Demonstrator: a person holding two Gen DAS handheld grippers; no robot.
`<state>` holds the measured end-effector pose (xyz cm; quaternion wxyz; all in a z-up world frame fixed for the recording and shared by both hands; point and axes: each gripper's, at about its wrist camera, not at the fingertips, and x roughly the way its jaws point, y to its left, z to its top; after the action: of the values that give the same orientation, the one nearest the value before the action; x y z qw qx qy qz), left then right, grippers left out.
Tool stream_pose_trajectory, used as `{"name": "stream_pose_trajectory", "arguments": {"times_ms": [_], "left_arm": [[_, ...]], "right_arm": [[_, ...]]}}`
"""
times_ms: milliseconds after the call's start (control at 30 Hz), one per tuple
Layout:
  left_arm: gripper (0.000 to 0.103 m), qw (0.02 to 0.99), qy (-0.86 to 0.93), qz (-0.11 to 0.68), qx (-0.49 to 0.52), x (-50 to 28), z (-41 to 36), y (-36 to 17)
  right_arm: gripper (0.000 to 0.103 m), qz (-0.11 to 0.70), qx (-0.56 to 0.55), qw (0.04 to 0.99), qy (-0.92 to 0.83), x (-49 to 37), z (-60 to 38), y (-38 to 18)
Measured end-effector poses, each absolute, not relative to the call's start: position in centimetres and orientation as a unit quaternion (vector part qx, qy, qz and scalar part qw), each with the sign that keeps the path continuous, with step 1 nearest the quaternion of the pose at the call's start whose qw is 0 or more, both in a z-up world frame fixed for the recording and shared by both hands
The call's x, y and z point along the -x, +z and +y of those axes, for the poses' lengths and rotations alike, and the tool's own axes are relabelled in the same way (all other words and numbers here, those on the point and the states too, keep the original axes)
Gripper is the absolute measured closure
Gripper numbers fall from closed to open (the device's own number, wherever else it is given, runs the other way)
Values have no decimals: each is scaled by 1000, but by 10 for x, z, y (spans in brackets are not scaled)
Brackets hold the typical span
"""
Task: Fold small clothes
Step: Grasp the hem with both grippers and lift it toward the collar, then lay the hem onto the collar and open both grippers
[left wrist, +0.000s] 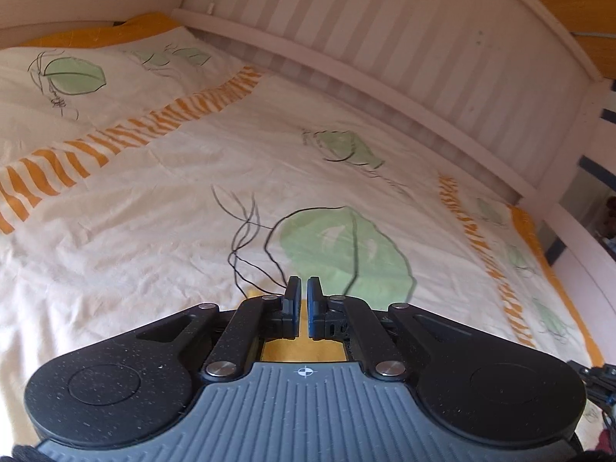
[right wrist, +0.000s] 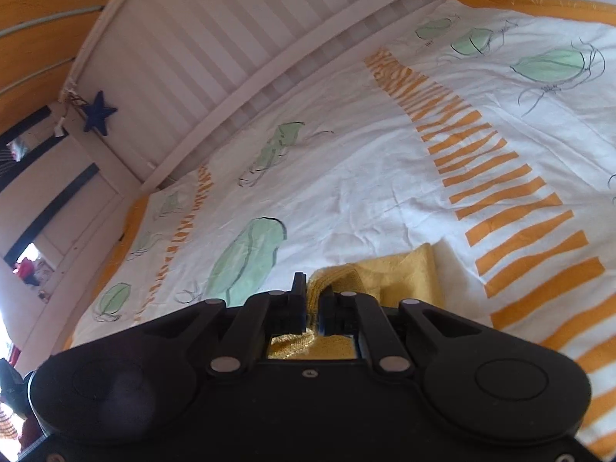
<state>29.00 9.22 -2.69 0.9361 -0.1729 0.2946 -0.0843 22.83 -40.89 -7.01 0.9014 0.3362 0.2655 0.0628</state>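
Observation:
A small yellow garment (right wrist: 400,273) lies partly folded on the bed cover, right in front of my right gripper. My right gripper (right wrist: 313,300) is shut on an edge of the yellow garment, with the cloth bunched between the fingers. In the left wrist view my left gripper (left wrist: 304,292) has its fingers nearly together with a thin gap, and nothing shows between the tips. A patch of the yellow garment (left wrist: 302,350) shows under the left gripper's body, mostly hidden by it.
The bed cover (left wrist: 154,208) is white with green leaf prints and orange striped bands. A white slatted bed rail (left wrist: 385,50) runs along the far side. A blue star (right wrist: 99,112) hangs on the rail post.

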Motion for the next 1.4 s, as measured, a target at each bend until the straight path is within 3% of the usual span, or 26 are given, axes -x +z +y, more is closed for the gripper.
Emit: {"name": "stream_pose_trajectory", "arguments": {"times_ms": [233, 333, 367, 400, 467, 533, 667, 867, 1067, 1400], "left_arm": [[99, 932, -55, 322, 161, -324, 95, -50], [99, 932, -69, 325, 146, -317, 92, -49], [99, 932, -74, 326, 140, -313, 91, -47], [98, 932, -80, 327, 134, -307, 90, -46], [98, 931, -90, 335, 116, -297, 85, -44], [97, 931, -103, 336, 93, -283, 79, -43], [83, 930, -139, 339, 27, -254, 56, -47], [83, 910, -186, 368, -55, -220, 21, -77], [83, 893, -179, 407, -64, -237, 14, -101], [83, 892, -152, 423, -39, -301, 19, -95]], "right_arm": [[90, 294, -346, 891, 30, -268, -416, -108], [83, 295, -338, 894, 16, -274, -418, -114], [77, 294, -333, 896, 8, -275, -419, -114], [59, 289, -329, 899, -2, -274, -420, -114], [40, 273, -324, 906, -16, -268, -424, -110], [39, 266, -308, 913, -17, -258, -422, -101], [39, 268, -231, 935, 12, -239, -398, -82], [39, 298, -106, 946, 69, -215, -342, -77], [40, 345, -4, 934, 97, -214, -301, -99], [37, 380, 27, 919, 103, -254, -284, -110]]}}
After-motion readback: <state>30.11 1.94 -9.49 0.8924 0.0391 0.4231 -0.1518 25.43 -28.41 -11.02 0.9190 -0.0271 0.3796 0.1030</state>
